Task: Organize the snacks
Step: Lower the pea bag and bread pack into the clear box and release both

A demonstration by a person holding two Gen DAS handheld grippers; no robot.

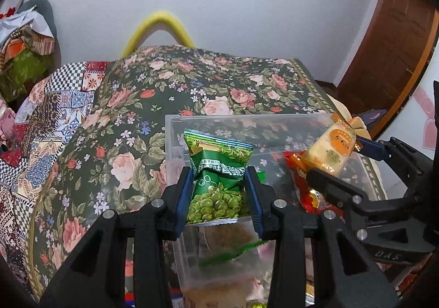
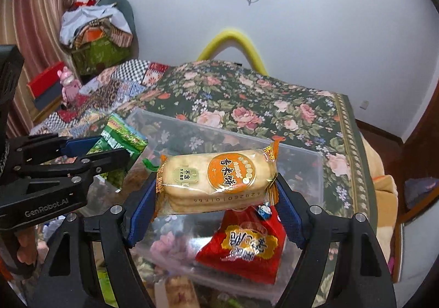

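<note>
Snacks in crinkly plastic wrappers are gathered at a clear, hard-walled rectangular plastic bin (image 1: 175, 126) that stands on a floral woven tablecloth (image 1: 219, 80), dark green with pink roses.

The left gripper (image 1: 218, 192), black with blue ribbed pads, pinches a glossy green foil packet of green peas (image 1: 219, 170) by its sides, so that the foil creases at the waist; the packet stands upright above the near left part of the bin. In the right wrist view the same packet (image 2: 120, 143) shows at the left, clamped in the left gripper (image 2: 90, 148).

The right gripper (image 2: 216, 198) squeezes a transparent pack of pale, round, stacked rice crackers (image 2: 216, 179) with an orange round label and gold crimped ends; the pack lies crosswise between the blue pads, above the bin (image 2: 301, 168). From the left wrist view this pack (image 1: 332, 151) hangs over the bin's right side in the right gripper (image 1: 337, 159).

Under it, inside the bin, lies a shiny red pillow-shaped packet with a yellow label (image 2: 247, 247).

Behind the table a yellow foam-covered arch (image 1: 162, 30) rises against a white wall (image 1: 247, 6).
</note>
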